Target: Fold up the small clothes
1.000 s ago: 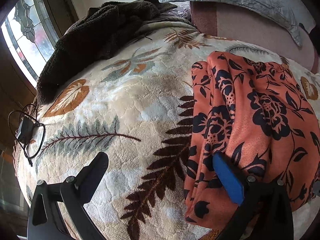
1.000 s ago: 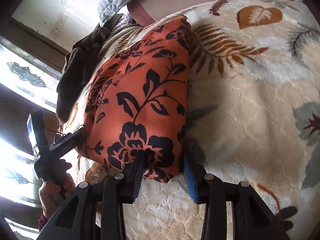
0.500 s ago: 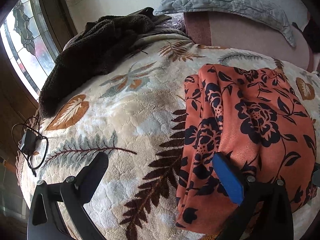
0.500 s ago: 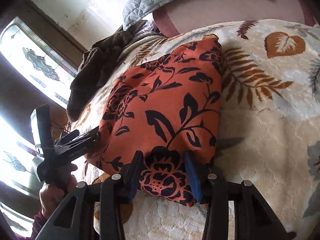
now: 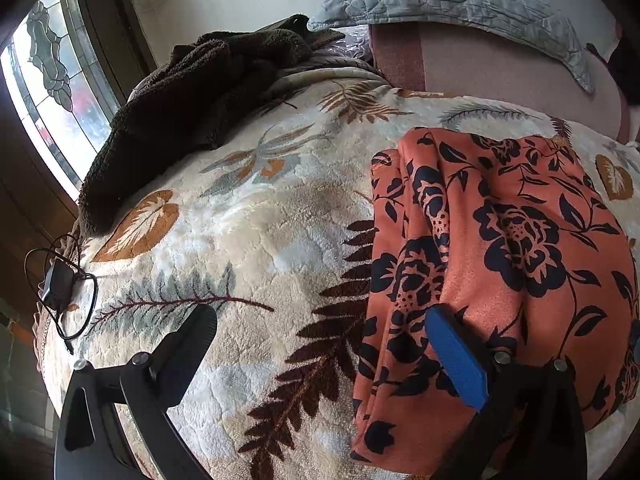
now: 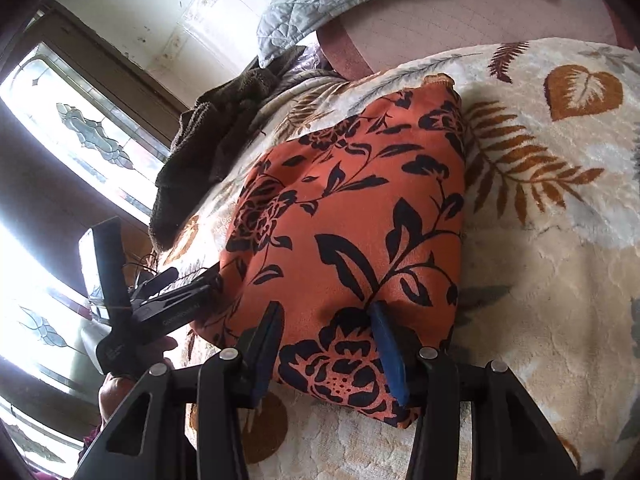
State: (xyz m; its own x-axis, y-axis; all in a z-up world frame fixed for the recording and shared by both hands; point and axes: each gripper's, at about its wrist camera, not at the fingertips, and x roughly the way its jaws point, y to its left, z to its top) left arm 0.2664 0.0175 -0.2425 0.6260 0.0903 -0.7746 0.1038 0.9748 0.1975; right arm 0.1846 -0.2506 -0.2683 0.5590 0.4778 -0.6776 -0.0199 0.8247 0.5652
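Both grippers' fingers spread apart — left gripper [image 5: 320, 354] wide, right gripper [image 6: 326, 350] straddling the orange garment [image 6: 352, 232], gripping nothing.

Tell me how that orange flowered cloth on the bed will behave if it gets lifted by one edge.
The orange cloth will likely go floppy and sag: it lies in soft rounded folds. Its stacked layers at one side look loose, so they may slide apart. It seems thin and light, and the plush blanket could drag on it.

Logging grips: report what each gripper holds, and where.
Nothing looks held. The left gripper gapes over the blanket; the right gripper straddles the near edge of the orange cloth, unpinched.
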